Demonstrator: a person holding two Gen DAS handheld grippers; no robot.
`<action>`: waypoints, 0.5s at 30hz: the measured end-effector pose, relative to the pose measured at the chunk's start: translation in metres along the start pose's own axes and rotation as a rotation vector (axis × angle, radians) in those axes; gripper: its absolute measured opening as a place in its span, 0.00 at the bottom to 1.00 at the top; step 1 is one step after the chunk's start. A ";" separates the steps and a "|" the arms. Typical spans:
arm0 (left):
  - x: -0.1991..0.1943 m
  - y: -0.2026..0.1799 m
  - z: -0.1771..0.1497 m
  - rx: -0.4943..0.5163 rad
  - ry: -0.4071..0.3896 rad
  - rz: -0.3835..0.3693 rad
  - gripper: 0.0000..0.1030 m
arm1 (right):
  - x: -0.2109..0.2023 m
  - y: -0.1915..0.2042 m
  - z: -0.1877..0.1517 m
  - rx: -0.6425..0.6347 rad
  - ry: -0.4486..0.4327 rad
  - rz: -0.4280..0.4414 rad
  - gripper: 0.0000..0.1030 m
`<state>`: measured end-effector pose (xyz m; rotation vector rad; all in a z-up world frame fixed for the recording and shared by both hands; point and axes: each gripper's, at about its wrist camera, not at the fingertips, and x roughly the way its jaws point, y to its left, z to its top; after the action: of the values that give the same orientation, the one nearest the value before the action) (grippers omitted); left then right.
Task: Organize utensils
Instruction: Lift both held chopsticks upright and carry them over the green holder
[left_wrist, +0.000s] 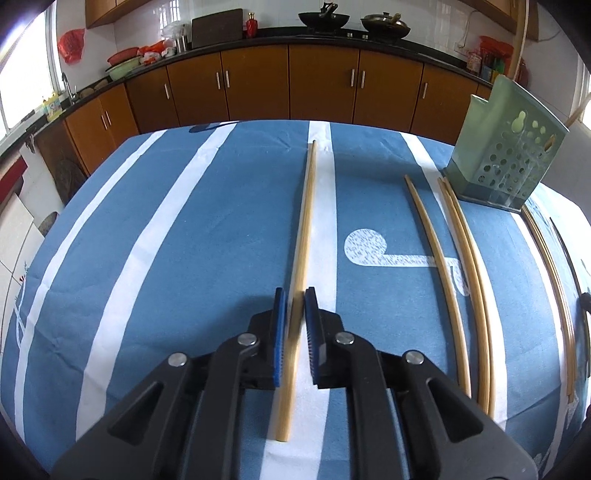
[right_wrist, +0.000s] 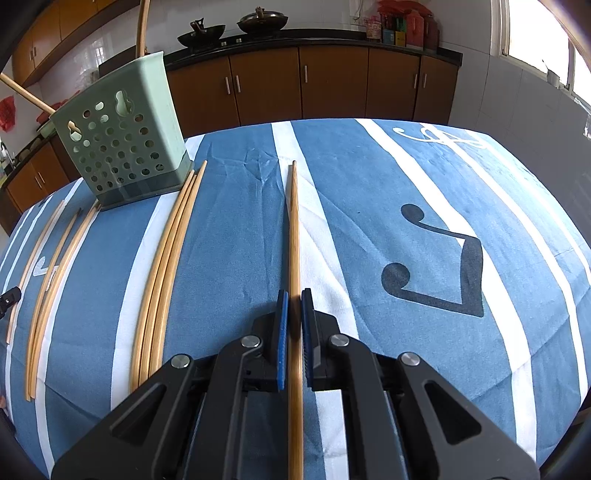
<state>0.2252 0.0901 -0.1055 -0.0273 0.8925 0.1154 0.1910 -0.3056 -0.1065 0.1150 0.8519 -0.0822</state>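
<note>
Here the left gripper (left_wrist: 294, 295) has its blue pads closed tight on a pale chopstick (left_wrist: 303, 236) that runs straight ahead over the striped tablecloth (left_wrist: 184, 240). The right gripper (right_wrist: 294, 297) is likewise clamped on a darker chopstick (right_wrist: 294, 229). The green perforated holder (right_wrist: 125, 140) stands upright toward the far edge, with loose chopsticks (right_wrist: 166, 266) lying just beside its base.
</note>
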 end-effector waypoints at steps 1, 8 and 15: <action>0.000 0.001 0.000 -0.005 0.000 -0.005 0.13 | 0.000 0.000 0.000 0.000 0.000 0.000 0.08; 0.001 0.006 0.000 -0.036 -0.001 -0.043 0.13 | 0.000 0.000 0.000 -0.006 0.000 -0.005 0.08; 0.001 0.001 0.000 -0.005 -0.001 -0.037 0.20 | 0.001 0.001 0.000 -0.007 0.000 -0.006 0.08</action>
<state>0.2258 0.0911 -0.1068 -0.0487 0.8906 0.0830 0.1913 -0.3050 -0.1073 0.1064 0.8523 -0.0849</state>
